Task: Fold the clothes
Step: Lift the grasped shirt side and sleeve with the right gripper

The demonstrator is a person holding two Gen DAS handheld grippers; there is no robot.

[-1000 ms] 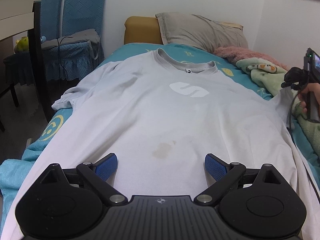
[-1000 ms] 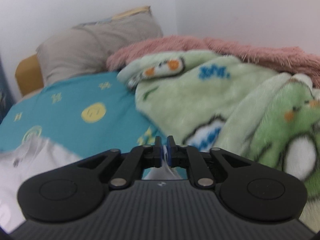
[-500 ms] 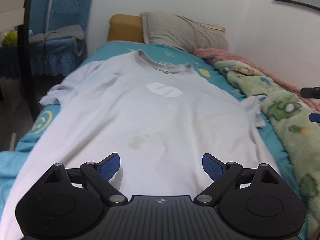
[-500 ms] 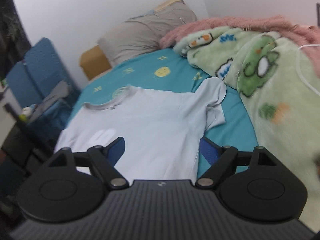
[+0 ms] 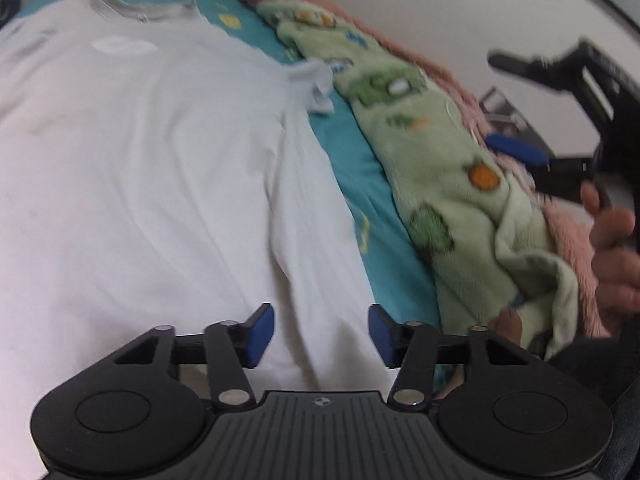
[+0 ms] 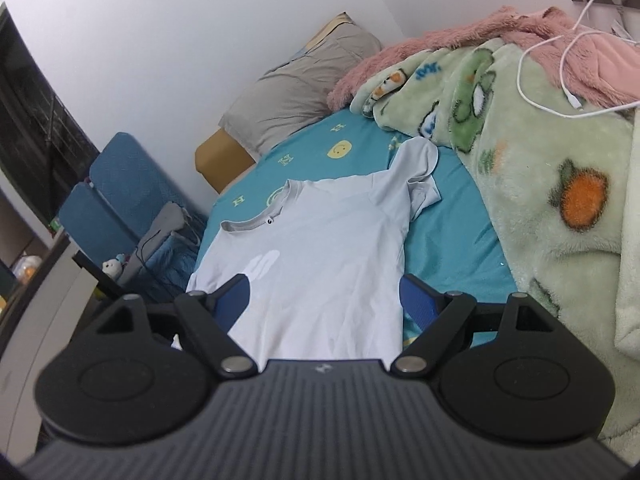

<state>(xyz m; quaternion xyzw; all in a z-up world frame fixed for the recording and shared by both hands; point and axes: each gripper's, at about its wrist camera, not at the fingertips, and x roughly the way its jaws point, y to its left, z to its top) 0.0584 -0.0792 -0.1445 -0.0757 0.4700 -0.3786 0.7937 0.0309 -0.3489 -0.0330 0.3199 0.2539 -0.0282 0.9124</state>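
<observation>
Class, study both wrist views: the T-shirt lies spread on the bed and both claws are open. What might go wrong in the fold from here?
1. The crumpled sleeve may get folded in as a lump.
2. The green blanket lies close beside the T-shirt; the right claw might snag it.
3. The left claw might pinch the sheet too.

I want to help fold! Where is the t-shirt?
The white t-shirt lies flat on the teal bedsheet, left of the green blanket, collar toward the grey pillow.

Bed [image 6: 452, 216] under a teal sheet with yellow smiley prints. Spread flat on it, a white T-shirt [image 6: 320, 248], collar toward a grey pillow [image 6: 304, 84] at the head. Along the wall side, a green cartoon blanket [image 6: 532, 168] and a pink fleece [image 6: 460, 44], bunched.
</observation>
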